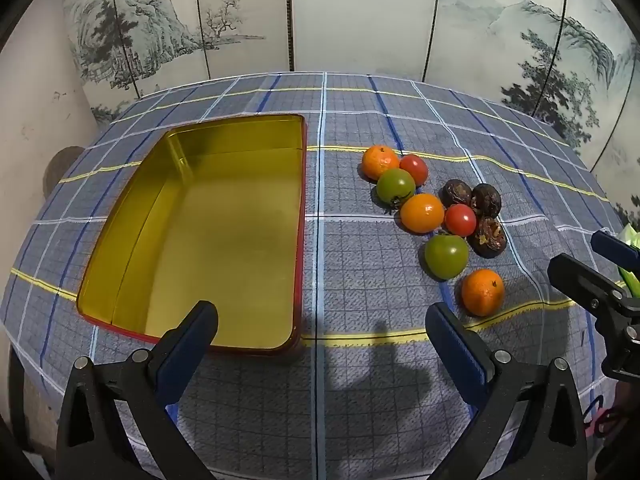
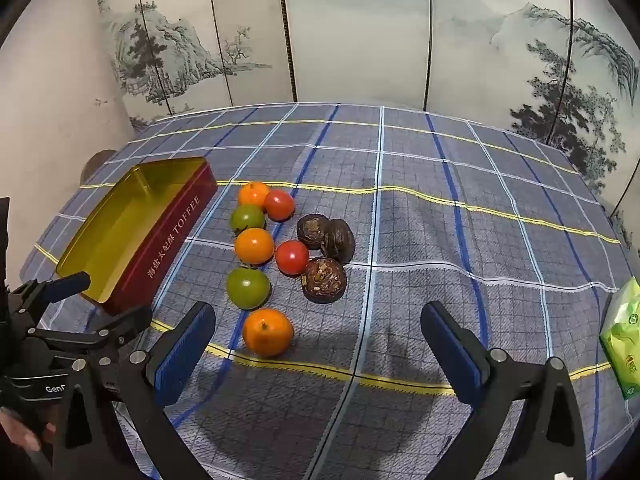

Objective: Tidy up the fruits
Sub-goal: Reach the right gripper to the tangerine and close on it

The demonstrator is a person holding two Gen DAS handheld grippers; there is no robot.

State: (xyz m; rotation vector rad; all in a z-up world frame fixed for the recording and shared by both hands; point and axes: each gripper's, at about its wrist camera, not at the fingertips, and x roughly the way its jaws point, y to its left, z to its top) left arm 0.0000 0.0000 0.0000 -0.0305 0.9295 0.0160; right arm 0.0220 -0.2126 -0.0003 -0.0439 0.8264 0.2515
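Left gripper point(image 1: 320, 328) spread wide with nothing between the pads, hovering tilted down over the checked tablecloth point(image 1: 360, 400) on the worktop. Right gripper point(image 2: 316, 332) likewise wide apart and empty, at the same sort of downward tilt.

Nearest to the right gripper, just ahead and toward its left finger: a mandarin point(image 2: 267, 331) lying alone. Beyond that, a green tomato point(image 2: 248, 288), then an orange tomato point(image 2: 254, 245) and a red tomato point(image 2: 291, 257) touching side by side. Right of these, three dark wrinkled fruits point(image 2: 324, 279) in a tight clump, kind not clear. Farthest in the pile: a second green tomato point(image 2: 247, 217), a second red tomato point(image 2: 279, 205) and a second mandarin point(image 2: 253, 193).

Ahead and left of the left gripper: an open toffee tin point(image 1: 120, 216), gold inside, red outside, holding no fruit yet. At the far right of the right gripper, a green packet point(image 2: 622, 340) at the worktop's edge.

Likely trouble from here: round fruit rolling away if nudged by a finger on approach, most of all the lone mandarin; neighbours knocked loose when reaching into the touching cluster; soft tomatoes bruised by a hard squeeze; grippers colliding, being close together; tin sliding on the cloth if bumped.
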